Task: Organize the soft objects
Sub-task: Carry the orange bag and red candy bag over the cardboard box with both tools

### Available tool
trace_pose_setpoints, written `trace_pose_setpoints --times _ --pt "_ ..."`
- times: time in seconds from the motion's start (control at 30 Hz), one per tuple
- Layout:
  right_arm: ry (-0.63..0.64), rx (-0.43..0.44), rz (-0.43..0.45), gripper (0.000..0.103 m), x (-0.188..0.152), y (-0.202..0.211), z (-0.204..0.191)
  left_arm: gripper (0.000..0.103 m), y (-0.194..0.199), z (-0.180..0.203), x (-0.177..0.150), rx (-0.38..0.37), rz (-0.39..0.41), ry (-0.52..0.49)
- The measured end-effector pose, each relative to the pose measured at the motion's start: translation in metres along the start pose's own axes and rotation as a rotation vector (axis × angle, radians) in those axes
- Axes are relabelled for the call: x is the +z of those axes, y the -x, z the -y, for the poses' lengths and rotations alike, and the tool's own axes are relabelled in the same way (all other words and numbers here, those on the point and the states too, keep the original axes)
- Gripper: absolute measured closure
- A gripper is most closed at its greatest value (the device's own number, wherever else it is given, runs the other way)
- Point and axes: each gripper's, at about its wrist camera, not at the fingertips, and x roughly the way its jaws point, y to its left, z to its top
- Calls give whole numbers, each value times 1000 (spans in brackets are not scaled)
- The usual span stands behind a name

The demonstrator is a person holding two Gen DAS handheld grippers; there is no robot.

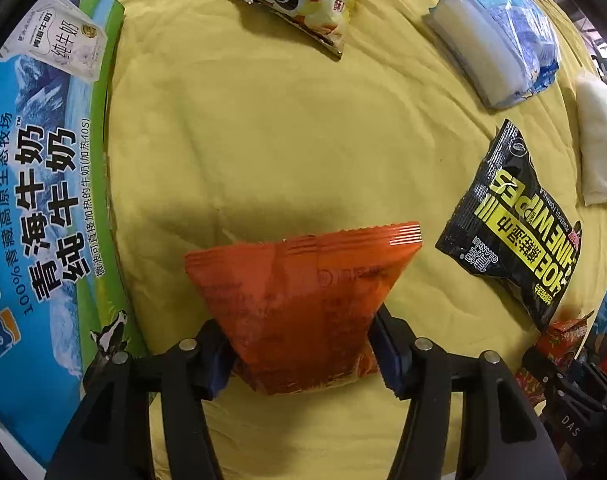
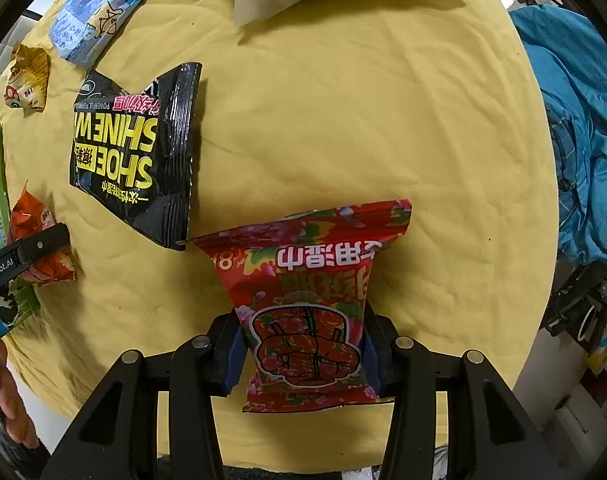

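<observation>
My left gripper (image 1: 303, 354) is shut on an orange snack packet (image 1: 303, 292), held just over the yellow cloth (image 1: 263, 140). My right gripper (image 2: 303, 354) is shut on a red floral wet-wipes pack (image 2: 311, 300). A black shoe-shine wipes pack (image 1: 515, 232) lies to the right in the left wrist view and it also shows in the right wrist view (image 2: 131, 152), just left of the red pack's far corner. The orange packet (image 2: 43, 240) and the left gripper's finger (image 2: 31, 250) show at the left edge of the right wrist view.
A milk carton box (image 1: 43, 200) stands along the cloth's left edge. A panda snack bag (image 1: 303, 0), a blue tissue pack (image 1: 499, 36) and a white pouch (image 1: 599, 144) lie at the far side. Blue fabric (image 2: 575, 140) lies off the table's right.
</observation>
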Motion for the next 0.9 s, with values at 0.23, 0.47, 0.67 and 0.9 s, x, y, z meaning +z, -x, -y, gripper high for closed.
trace_pose_setpoints --times 0.23,0.47,0.67,0.9 --pt "2 -6 11 55 -6 2 -2 64 7 12 -1 5 6 -7" --pt "5 20 40 57 -21 15 -7 67 26 21 -34 25 52 8" --pt "39 59 86 57 -40 44 -19 67 57 29 -66 30 133 -18" --pt "118 119 173 57 -62 99 -49 67 121 27 -105 -2 263 -28"
